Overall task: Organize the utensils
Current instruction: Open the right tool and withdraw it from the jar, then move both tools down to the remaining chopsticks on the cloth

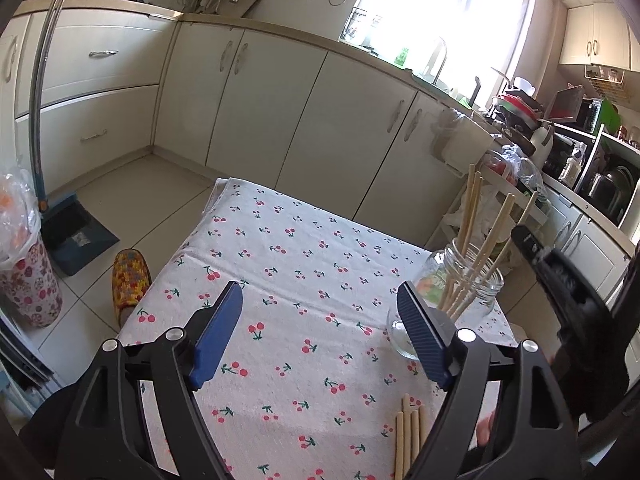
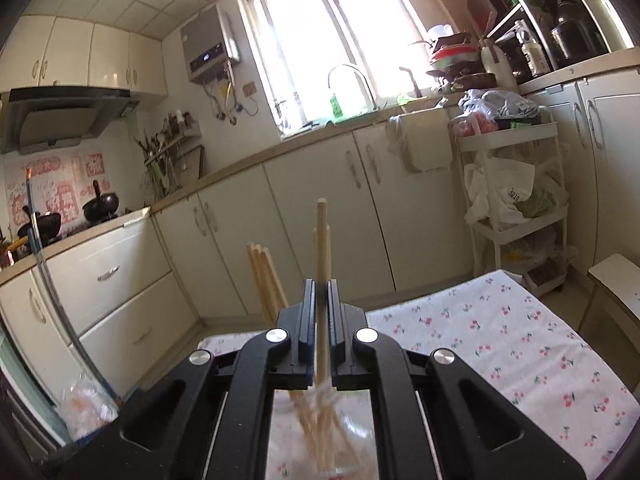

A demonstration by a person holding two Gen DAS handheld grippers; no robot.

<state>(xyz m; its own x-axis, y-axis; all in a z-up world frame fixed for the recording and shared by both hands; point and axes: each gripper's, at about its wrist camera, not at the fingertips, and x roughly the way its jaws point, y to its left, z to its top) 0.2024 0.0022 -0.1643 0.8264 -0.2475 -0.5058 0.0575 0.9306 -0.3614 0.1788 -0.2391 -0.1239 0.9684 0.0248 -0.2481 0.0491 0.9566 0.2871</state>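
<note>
The right gripper (image 2: 319, 288), above the jar (image 1: 460, 292), pinches an upright chopstick (image 2: 321, 248); the left gripper (image 1: 320, 340) gapes empty beside the jar; loose chopsticks (image 1: 410, 432) lie on the cloth (image 1: 280, 248) nearer the camera.

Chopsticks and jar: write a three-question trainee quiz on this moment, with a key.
1. True or false: the left gripper is clamped on a chopstick.
2. Where do the loose chopsticks lie? A) on the floor B) on the cloth, near the left gripper C) on the counter
3. Fill in: the right gripper holds a chopstick upright over the glass ____.

Key: 1 false, its jaws stand open and hold nothing; 2 B; 3 jar, which already has several chopsticks standing in it.
</note>
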